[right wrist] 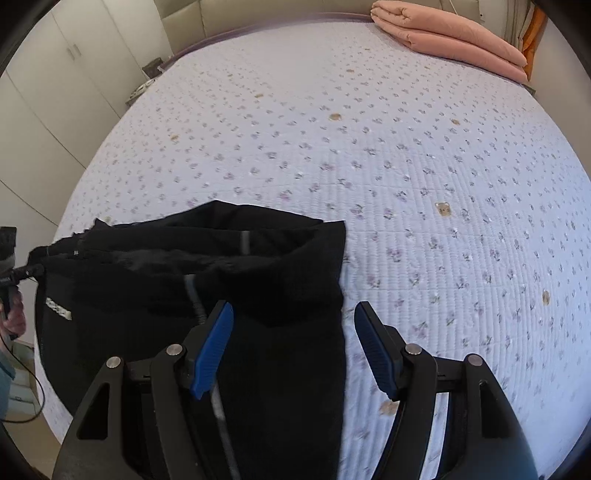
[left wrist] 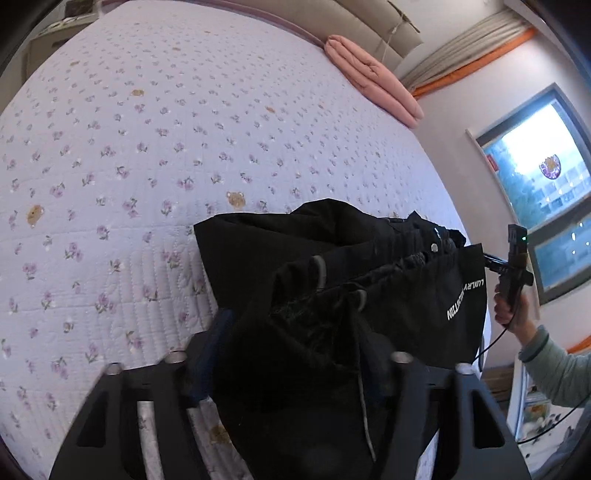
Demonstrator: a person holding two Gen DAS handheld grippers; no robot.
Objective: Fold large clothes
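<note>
One wide bed fills both views, spread with a lilac quilted cover printed with small purple flowers and brown bear faces. At its head we see a beige padded headboard and a folded pink quilt. White wardrobe doors stand along one side, and a bright window is on the other.

We find the black garment with an elastic waistband bunched at the near edge of the bed, between the two tools. White lettering runs along one panel; we read "LUXURY" and an ending "TION", with the middle lost in a fold.

The left tool is buried under the cloth. Only one blue pad shows, set far out to the side, so we judge the jaws spread with fabric draped over them. The right tool gapes wide. Its blue left pad lies over the black cloth, and its other pad sits above bare cover. Seen from the left wrist, the right tool's tips meet the waistband corner, with a bare hand on the handle.
</note>
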